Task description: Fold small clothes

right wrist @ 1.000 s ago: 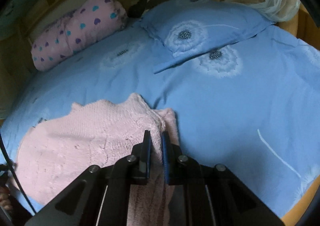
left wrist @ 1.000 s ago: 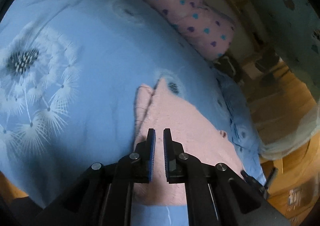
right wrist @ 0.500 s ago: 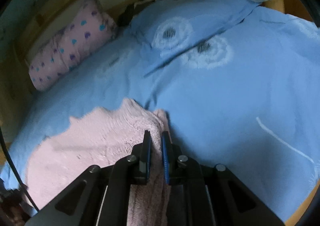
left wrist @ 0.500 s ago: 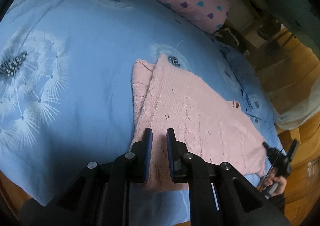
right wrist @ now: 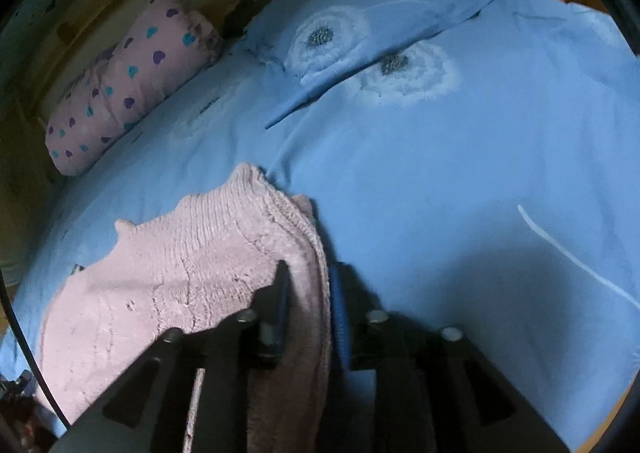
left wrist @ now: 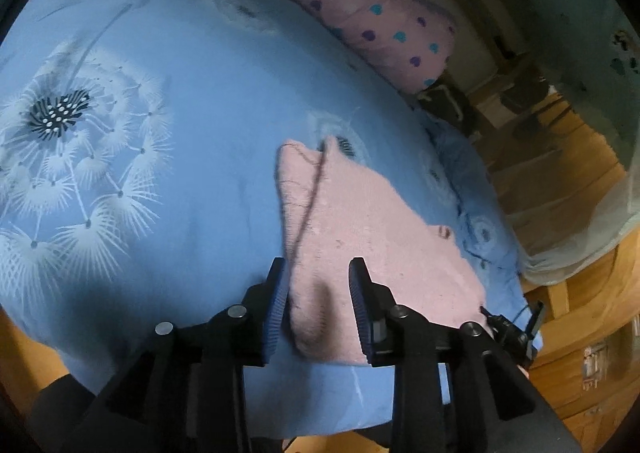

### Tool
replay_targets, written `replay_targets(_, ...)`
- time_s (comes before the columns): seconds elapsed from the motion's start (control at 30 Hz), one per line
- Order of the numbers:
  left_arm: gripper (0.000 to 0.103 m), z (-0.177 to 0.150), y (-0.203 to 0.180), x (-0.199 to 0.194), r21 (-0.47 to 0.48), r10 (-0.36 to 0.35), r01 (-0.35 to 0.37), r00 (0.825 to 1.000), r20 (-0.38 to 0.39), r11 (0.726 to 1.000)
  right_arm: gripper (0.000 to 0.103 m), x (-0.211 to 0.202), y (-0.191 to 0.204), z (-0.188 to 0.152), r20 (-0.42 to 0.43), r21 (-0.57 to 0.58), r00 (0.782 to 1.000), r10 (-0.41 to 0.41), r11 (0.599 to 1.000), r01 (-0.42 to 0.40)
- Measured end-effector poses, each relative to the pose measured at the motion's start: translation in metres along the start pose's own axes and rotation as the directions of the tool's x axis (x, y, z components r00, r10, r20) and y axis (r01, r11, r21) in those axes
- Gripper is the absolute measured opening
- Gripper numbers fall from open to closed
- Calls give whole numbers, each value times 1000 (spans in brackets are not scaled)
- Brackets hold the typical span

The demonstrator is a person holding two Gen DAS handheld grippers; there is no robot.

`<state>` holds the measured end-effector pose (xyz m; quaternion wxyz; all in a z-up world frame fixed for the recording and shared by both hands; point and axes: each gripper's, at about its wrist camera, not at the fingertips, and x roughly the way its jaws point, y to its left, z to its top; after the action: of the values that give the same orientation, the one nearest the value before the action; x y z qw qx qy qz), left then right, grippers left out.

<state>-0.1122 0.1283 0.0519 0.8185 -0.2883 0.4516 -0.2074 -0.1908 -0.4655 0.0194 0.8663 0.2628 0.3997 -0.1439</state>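
Blue bedsheet point(left wrist: 168, 189); folded pink knit sweater point(left wrist: 360, 229)

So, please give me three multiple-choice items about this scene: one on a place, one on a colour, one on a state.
1. Where does the knitted garment lie?
A. on the blue bedsheet
B. on a wooden floor
C. on a chair

2. What colour is the garment?
A. green
B. pink
C. black

3. How is the left gripper?
A. shut on the pillow
B. out of view
C. open, with its fingers either side of the garment's edge

Answers: 1 A, blue sheet surrounds it; 2 B, pale pink knit; 3 C, a wide gap shows between the fingers.
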Motion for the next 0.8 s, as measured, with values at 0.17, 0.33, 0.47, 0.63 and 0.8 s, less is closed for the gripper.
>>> replay_targets(0.17, 13, -6, -34, 10, 146, 20, -20, 1000, 7, 989, 70, -32, 1, -11, 56, 0, 996, -72, 997, 72)
replay_targets(0.33, 14, -17, -44, 52, 249, 247, -229, 968, -44, 941, 80, -52, -4, -40, 31, 53, 998, 52, 997, -53)
replay_targets(0.47, 3, -28, -38, 48, 218, 376, -376, 926, 45, 901, 72, -42, 10, -60, 5, -26, 998, 65, 998, -65)
replay_targets(0.63, 3, -44, -48, 37, 232, 447, -455, 890, 88, 860, 17, -53, -1, -56, 74, 40, 977, 199, 979, -202)
replay_targets(0.8, 3, -41, -35, 30, 190, 452, -457, 889, 72, 869, 21, -49, -5, -49, 68, 57, 975, 211, 975, -215)
